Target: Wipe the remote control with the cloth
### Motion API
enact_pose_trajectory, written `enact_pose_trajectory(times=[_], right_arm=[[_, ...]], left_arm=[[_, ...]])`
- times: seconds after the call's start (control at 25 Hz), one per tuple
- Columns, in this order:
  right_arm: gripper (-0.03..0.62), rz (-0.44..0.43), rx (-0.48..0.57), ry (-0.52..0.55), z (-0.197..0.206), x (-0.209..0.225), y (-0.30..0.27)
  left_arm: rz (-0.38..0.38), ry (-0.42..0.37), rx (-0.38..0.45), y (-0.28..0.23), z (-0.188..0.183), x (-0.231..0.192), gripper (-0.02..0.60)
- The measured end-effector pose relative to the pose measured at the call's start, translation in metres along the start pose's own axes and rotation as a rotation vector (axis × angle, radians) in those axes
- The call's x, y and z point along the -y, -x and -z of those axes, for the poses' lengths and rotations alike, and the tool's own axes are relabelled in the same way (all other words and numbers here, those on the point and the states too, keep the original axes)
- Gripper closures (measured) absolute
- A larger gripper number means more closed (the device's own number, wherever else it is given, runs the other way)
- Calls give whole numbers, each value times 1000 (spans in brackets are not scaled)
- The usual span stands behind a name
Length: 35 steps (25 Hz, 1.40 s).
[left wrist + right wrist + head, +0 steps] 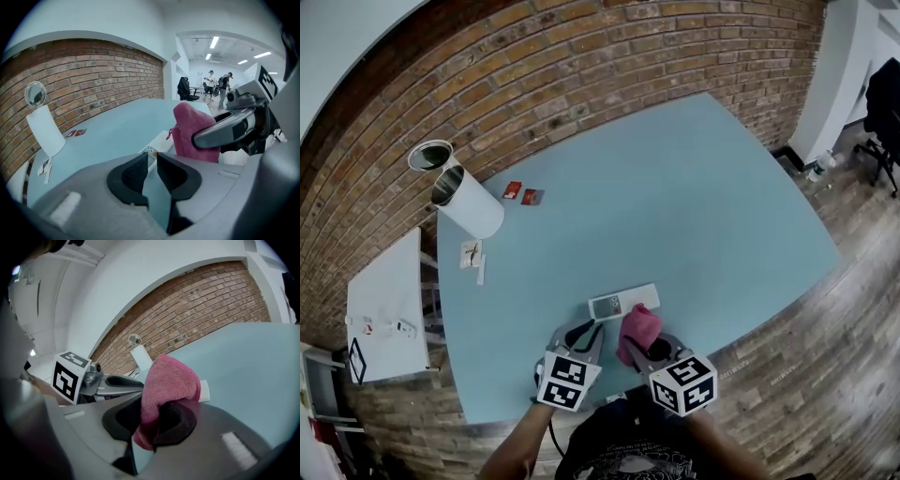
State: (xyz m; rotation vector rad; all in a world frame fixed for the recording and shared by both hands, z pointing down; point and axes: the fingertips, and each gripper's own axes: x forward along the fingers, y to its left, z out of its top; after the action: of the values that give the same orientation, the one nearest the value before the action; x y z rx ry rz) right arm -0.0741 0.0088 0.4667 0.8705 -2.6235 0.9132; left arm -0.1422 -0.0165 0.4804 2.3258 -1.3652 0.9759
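The white remote control point(623, 302) lies flat on the blue table point(675, 216), near its front edge. My right gripper point(643, 349) is shut on a pink cloth point(639, 328), which bunches up just right of the remote's near end. In the right gripper view the cloth point(168, 380) fills the jaws of my right gripper point(157, 420), with the remote's end point(204, 391) behind it. My left gripper point(581, 331) hovers just in front of the remote's left end. Its jaws stand a narrow gap apart with nothing between them point(152, 161); the remote point(157, 143) and cloth point(192, 133) lie beyond.
A white cylinder point(469, 202) lies tipped at the table's far left, next to a metal can point(429, 155). Two red cards point(522, 193) and small papers point(472, 255) lie near it. A white side table point(389, 309) stands left. People point(215, 84) stand far off.
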Motion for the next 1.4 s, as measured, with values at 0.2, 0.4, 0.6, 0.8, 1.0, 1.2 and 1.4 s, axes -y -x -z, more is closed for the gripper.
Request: enact_pose_trajectory(times=[0.2,0.4,0.6,0.8,1.0,1.2,1.4], right_arm=[[531,9,2,-3,-7,6,-3],[531,44,16,-8,-17,13,-8],[531,82,25,-23,-24,25,-12],[531,83,16,-29,-33,27,-25],[531,44,4,-29,-45,25,-43],[531,-7,-4,-34,-54,13,-71],[531,-21,-51,-14,-49,1,-104]], left_arm=[[104,-143,-80,-15,6,-4,449],[230,-273,-150,-33,13,-3,360],[312,-363,-194,-52,19,-3,301],[400,-406,-267,-67,30,-6,249],[472,-451,-304,-75,36,-3,250],[517,-482,-311,-75,37,2,251],[529,-429,-334,-77,37,2,256]])
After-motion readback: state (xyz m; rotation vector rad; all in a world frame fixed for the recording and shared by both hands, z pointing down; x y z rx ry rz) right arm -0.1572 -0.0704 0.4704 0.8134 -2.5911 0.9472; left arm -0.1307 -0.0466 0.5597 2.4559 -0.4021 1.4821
